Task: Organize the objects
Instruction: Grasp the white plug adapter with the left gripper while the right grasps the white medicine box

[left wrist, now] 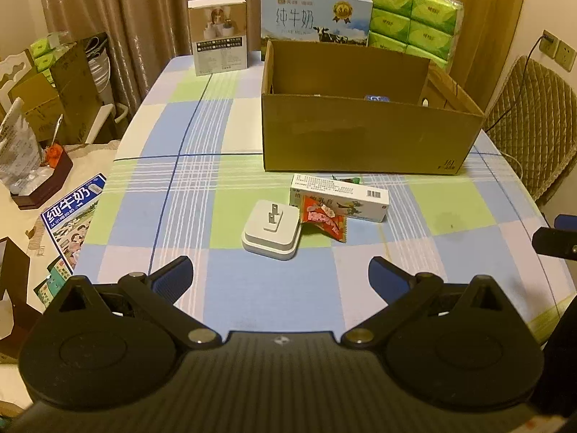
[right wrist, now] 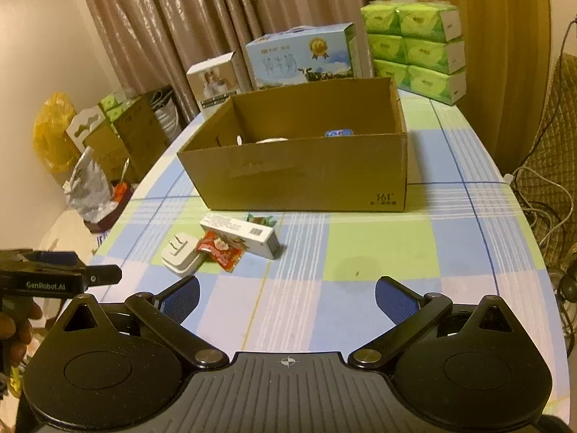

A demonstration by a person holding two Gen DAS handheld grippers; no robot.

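— On the checked tablecloth [left wrist: 187, 122], what?
— Open cardboard box [left wrist: 364, 140] toward the far side, brown, flaps up. Just in front of it, a small cluster: white plug adapter [left wrist: 271, 230] lying prongs up, red snack packet [left wrist: 324, 222] touching its right edge, and a long white medicine carton [left wrist: 340, 196] behind the packet, partly under it. Green wrapper [left wrist: 349, 179] peeking out between carton and box wall.
— Anything inside the box?
— Something blue [right wrist: 338, 132] and something white [right wrist: 268, 140] low against the near wall, seen from the right wrist view. Too hidden to name.
— And the tongs?
— Left gripper [left wrist: 280, 276] low over the near table edge, blue pads spread wide, nothing between them, adapter just ahead. Right gripper [right wrist: 287, 297] likewise spread wide and empty, over bare cloth, well to the right of the cluster. Left one also visible at the left edge of the right wrist view, with fingers [right wrist: 21, 324] of a hand around its handle.
— Behind the box?
— Milk carton case [left wrist: 315, 12] with a cow picture, a white appliance box [left wrist: 219, 34] to its left, stacked green tissue packs [left wrist: 414, 18] to its right, all in front of beige curtains [left wrist: 144, 11].
— Off the table?
— Quilted chair back [left wrist: 530, 122] at right; more boxes and a plastic bag [right wrist: 86, 187] at left.
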